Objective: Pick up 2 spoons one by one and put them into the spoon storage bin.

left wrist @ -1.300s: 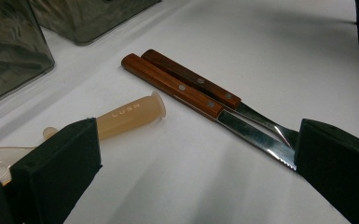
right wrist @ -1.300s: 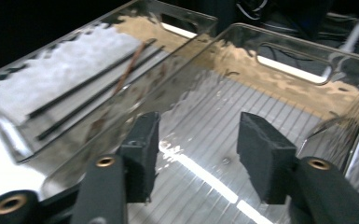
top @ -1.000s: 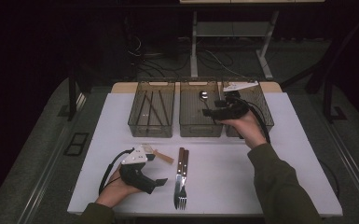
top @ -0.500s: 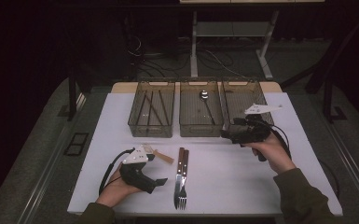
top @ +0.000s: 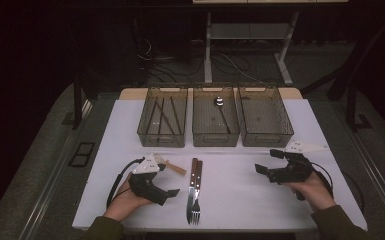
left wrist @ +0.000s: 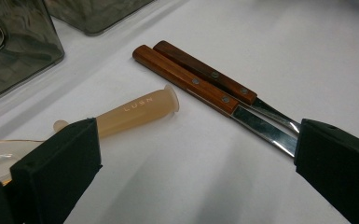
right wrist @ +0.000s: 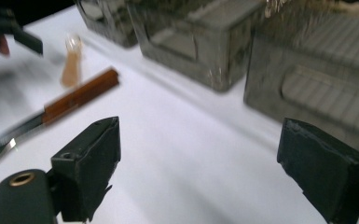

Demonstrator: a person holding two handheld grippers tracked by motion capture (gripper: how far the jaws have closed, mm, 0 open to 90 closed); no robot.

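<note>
With both grippers' jaws released and empty, we judged the right gripper [top: 269, 162] should approach the fork [top: 194, 191] and knife [top: 192, 187] at lower centre squarely, low across the bench [top: 240, 185], while the left gripper [top: 166, 179] waited.

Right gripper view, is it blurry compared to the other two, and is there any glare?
Right gripper view: smeared, the wooden handles streaked. Left gripper view: sharp, print on the translucent handle legible, blades glinting. High view: white table bright, surroundings dark.
</note>
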